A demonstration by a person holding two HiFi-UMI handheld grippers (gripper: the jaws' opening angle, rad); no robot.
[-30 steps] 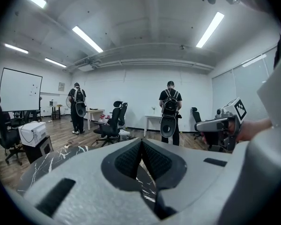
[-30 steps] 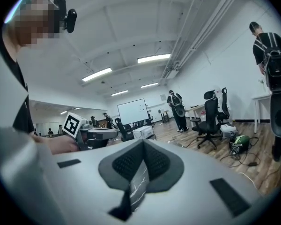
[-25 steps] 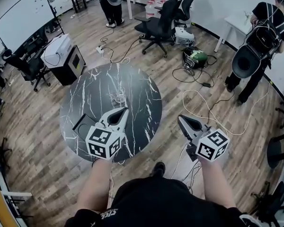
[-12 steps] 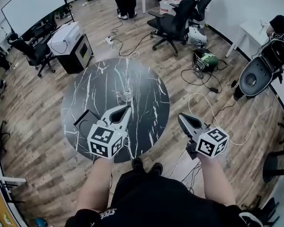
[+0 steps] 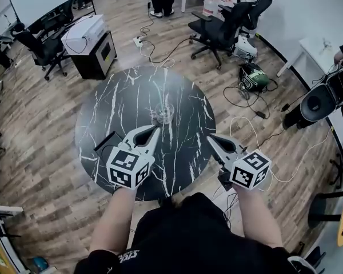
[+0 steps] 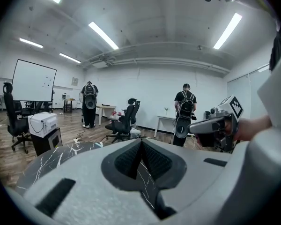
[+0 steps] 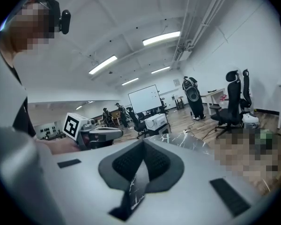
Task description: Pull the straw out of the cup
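A clear cup stands near the middle of the round black marble table, with a thin pale straw rising from it. My left gripper is over the table just short of the cup, its jaws shut and empty. My right gripper hangs at the table's right front edge, to the right of the cup, also shut with nothing in it. In the left gripper view the closed jaws of my left gripper hide the cup, and the right gripper shows at the side. The right gripper view shows only the closed jaws of my right gripper over the marble.
A flat black box lies on the table's left front, under my left gripper. Around the table are office chairs, a printer on a black cabinet, loose cables on the wooden floor, and people standing at the back and right.
The table and cup have come closer. Both grippers have moved forward towards the cup; the right one has gone from over the floor to the table's edge. Both stayed shut.
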